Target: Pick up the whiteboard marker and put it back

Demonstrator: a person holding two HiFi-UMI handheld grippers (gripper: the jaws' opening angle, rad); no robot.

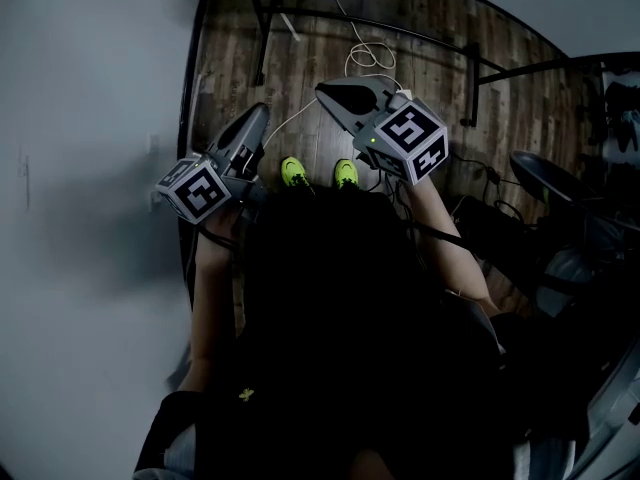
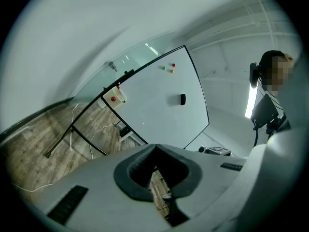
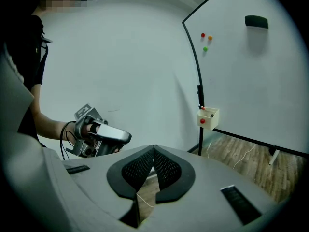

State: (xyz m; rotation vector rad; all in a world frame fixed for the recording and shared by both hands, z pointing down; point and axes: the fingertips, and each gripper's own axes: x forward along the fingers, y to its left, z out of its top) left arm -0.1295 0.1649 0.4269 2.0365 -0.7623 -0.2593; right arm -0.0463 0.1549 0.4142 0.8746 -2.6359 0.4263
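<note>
The left gripper (image 2: pixel 155 147) and right gripper (image 3: pixel 154 148) had jaws pressed together, empty. Centre-right, a cream box (image 3: pixel 208 118) with a red dot hung at the edge of the whiteboard (image 3: pixel 251 76), its contents too small to tell.

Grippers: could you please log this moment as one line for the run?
left gripper shut, empty | right gripper shut, empty | whiteboard ahead, apart from both

The left gripper (image 1: pixel 259 116) and right gripper (image 1: pixel 324 92) were held out forward. Each had its fingers (image 3: pixel 140 168) pressed together, holding nothing.
</note>
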